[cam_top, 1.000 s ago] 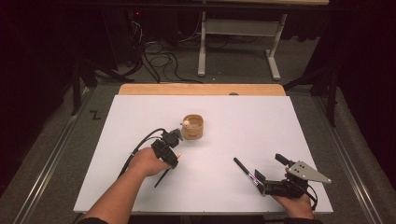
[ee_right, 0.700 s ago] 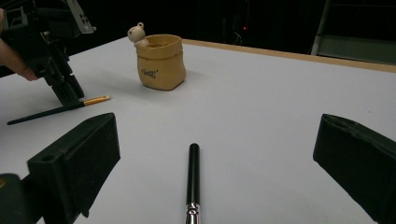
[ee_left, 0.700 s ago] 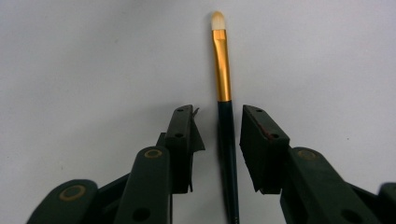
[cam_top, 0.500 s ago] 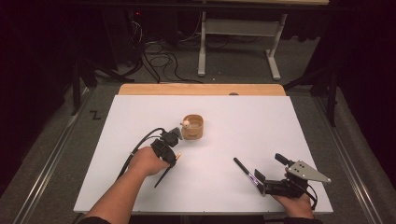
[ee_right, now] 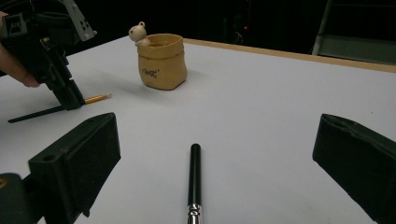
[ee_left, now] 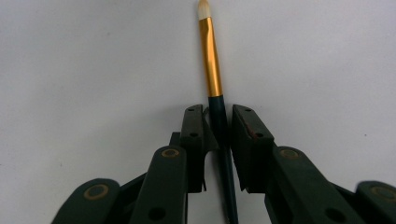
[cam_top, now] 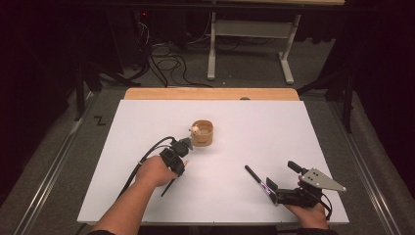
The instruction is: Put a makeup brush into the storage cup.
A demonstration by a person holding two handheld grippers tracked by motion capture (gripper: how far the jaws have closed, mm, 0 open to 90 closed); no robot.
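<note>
Thin brush (ee_left: 211, 60) w/ dark handle, gold ferrule & pale tip lies flat on the white table (cam_top: 274, 127), towards its left-front part, tip aimed at a small tan pot (cam_top: 202, 133) that stands near it, apart from the tip. Left gripper (ee_left: 218, 123) is down over the brush handle: jaws have just been closing, now narrow w/ handle between them just behind the ferrule; in left gripper view the right pad looks to be on the handle, a thin slit of light shows by the left pad, so I can't say for sure it's a firm pinch. In right gripper view that gripper (ee_right: 70, 100) stands steep over the brush, brush on the tabletop, handle end sticking out behind. Pot has a little bear figure (ee_right: 137, 32) on its rim, faint lettering on its side. Second item, a black pen-like stick (ee_right: 194, 179) w/ silver band, lies on the table at right-front, well apart from pot & brush. Right gripper (cam_top: 284, 183) rests low by the front edge, jaws spread wide w/ stick lying between them, not touched. Wooden strip (cam_top: 210, 94) runs along table's far edge.
</note>
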